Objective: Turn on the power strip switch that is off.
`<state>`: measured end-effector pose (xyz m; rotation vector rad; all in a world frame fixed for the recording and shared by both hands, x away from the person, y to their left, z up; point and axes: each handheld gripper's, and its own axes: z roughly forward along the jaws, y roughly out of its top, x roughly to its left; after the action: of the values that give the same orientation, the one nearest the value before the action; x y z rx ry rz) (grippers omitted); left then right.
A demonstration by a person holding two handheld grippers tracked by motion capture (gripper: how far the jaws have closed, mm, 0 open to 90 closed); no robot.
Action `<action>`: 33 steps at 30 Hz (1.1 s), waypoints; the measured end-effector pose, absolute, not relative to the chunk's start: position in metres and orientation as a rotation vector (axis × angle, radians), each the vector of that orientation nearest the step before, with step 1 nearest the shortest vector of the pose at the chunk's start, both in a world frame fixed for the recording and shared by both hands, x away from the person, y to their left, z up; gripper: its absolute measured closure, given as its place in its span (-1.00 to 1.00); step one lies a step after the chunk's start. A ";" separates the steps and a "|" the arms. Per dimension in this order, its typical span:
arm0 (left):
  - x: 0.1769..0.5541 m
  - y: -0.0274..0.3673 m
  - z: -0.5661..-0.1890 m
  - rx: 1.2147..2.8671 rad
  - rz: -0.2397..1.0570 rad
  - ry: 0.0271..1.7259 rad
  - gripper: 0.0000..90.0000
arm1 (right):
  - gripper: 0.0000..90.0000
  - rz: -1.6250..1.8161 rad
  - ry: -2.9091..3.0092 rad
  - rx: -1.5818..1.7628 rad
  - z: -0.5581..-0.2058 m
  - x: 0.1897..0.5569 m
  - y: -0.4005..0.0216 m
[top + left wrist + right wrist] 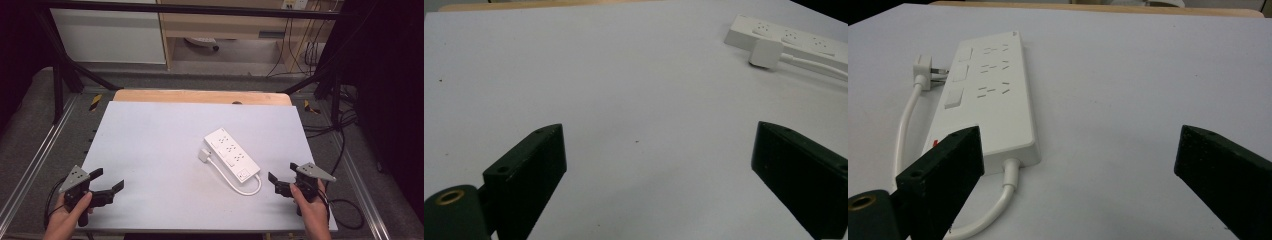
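We have both tongs apart and empty: the left tongs (107, 181) hover at the near left edge of the surface (150, 130), the right tongs (281, 180) just beside the power strip (231, 154), which lies mid-surface with its plug (205, 154) resting against its side and its cord (235, 184) looping near us. We judge the reach comes first; we should approach low and square, clear of the cord.

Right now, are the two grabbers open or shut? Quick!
Left gripper: open, holding nothing.
Right gripper: open, holding nothing.
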<state>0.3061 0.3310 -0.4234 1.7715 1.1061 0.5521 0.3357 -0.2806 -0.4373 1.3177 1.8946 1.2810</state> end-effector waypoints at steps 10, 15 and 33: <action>0.307 0.330 -0.423 1.772 0.549 1.098 -0.84 | -0.91 1.285 1.901 1.349 -0.429 0.336 -0.281; 0.307 0.330 -0.423 1.774 0.547 1.094 -0.85 | -0.93 1.290 1.904 1.340 -0.425 0.335 -0.279; 0.305 0.329 -0.423 1.777 0.532 1.087 -0.85 | -0.95 1.292 1.914 1.338 -0.419 0.337 -0.277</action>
<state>0.3053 0.3289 -0.4232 1.7771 1.0873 0.5323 0.3365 -0.2769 -0.4192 1.3378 1.9135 1.2920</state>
